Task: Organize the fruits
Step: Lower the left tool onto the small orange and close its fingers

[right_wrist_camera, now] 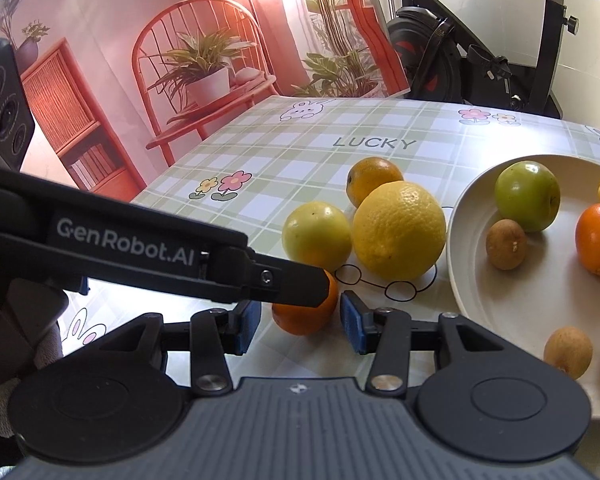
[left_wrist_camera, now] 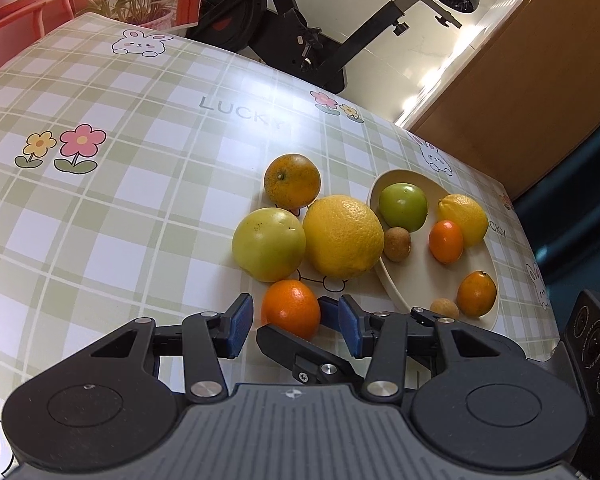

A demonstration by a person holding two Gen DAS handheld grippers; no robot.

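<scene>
A small, round, glossy orange mandarin [left_wrist_camera: 291, 307] is seen on the checked vinyl tablecloth [left_wrist_camera: 120, 208], just beside the cream oval plate [left_wrist_camera: 396, 288]; no long axis can be told. It is flanked by the blue pads of both the left gripper [left_wrist_camera: 296, 322] and the right gripper [right_wrist_camera: 300, 322], whose jaws are parted, not clamped.

A table [left_wrist_camera: 140, 208] under a green checked cloth carries a cream plate [left_wrist_camera: 396, 284] near its right edge and, just left of the plate, two oranges [left_wrist_camera: 292, 180] [left_wrist_camera: 291, 307], a lemon [left_wrist_camera: 342, 236] and a yellow-green fruit [left_wrist_camera: 268, 244].
</scene>
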